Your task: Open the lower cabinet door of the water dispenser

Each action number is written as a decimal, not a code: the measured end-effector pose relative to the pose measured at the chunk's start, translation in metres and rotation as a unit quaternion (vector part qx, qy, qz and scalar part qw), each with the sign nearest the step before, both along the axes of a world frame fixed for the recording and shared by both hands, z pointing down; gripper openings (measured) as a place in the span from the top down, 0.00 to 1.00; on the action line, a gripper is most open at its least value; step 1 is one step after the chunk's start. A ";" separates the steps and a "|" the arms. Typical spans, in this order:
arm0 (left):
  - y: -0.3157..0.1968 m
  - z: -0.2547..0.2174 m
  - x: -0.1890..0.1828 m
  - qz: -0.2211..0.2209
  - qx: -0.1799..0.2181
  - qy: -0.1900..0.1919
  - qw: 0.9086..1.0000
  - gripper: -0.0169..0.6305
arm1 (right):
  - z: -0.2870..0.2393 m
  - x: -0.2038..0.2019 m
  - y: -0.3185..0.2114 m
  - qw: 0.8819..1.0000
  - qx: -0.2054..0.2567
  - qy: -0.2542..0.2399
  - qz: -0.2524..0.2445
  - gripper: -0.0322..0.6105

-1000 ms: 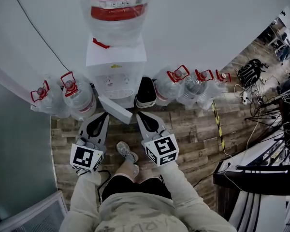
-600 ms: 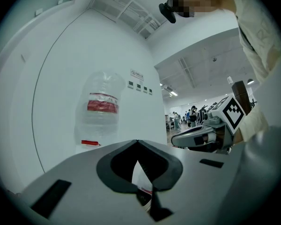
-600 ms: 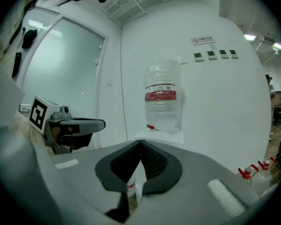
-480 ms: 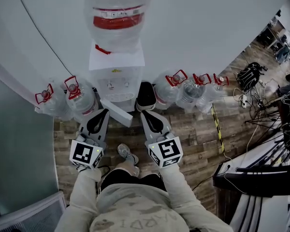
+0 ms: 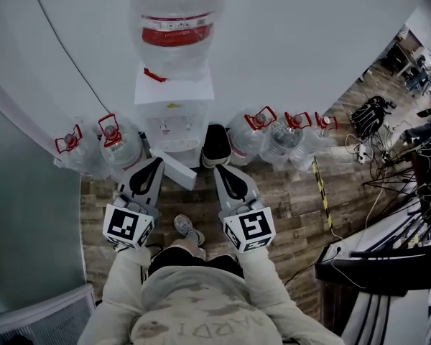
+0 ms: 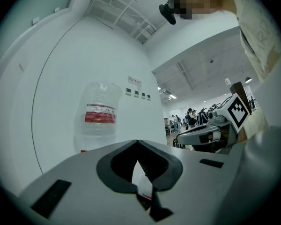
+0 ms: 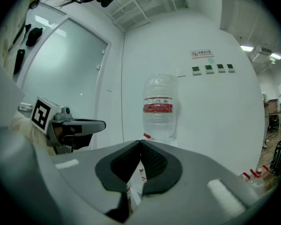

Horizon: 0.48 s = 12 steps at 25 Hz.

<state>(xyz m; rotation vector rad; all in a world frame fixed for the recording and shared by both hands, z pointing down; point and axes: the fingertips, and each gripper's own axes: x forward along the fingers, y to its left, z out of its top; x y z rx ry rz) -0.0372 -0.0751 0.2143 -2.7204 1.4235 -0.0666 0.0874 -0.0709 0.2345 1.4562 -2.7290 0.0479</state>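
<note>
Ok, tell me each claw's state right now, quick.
Left claw: closed, jaws together, holding nothing.
Right claw: closed, jaws together, holding nothing.

The white flat rectangular lower cabinet door stands open — swung out at an angle from the white water dispenser.

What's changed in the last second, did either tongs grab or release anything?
Both the left tongs and right tongs lifted slightly, shut and empty throughout; nothing was taken or released. The lower cabinet door stays swung open, and the water dispenser and floor bottles have not moved.
</note>
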 end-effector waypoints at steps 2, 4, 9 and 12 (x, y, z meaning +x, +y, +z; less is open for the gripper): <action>0.002 -0.006 0.000 0.000 0.005 0.002 1.000 0.98 | -0.005 0.001 0.003 1.000 0.006 -0.002 0.001 0.94; 0.004 -0.009 0.000 -0.001 0.009 0.005 1.000 0.98 | -0.010 0.002 0.006 1.000 0.012 -0.002 0.001 0.94; 0.012 -0.015 0.003 0.001 0.016 0.006 1.000 0.98 | -0.019 0.002 0.013 1.000 0.023 -0.010 0.000 0.94; 0.016 -0.017 0.002 -0.001 0.017 0.010 1.000 0.98 | -0.022 0.000 0.016 1.000 0.027 -0.011 0.002 0.94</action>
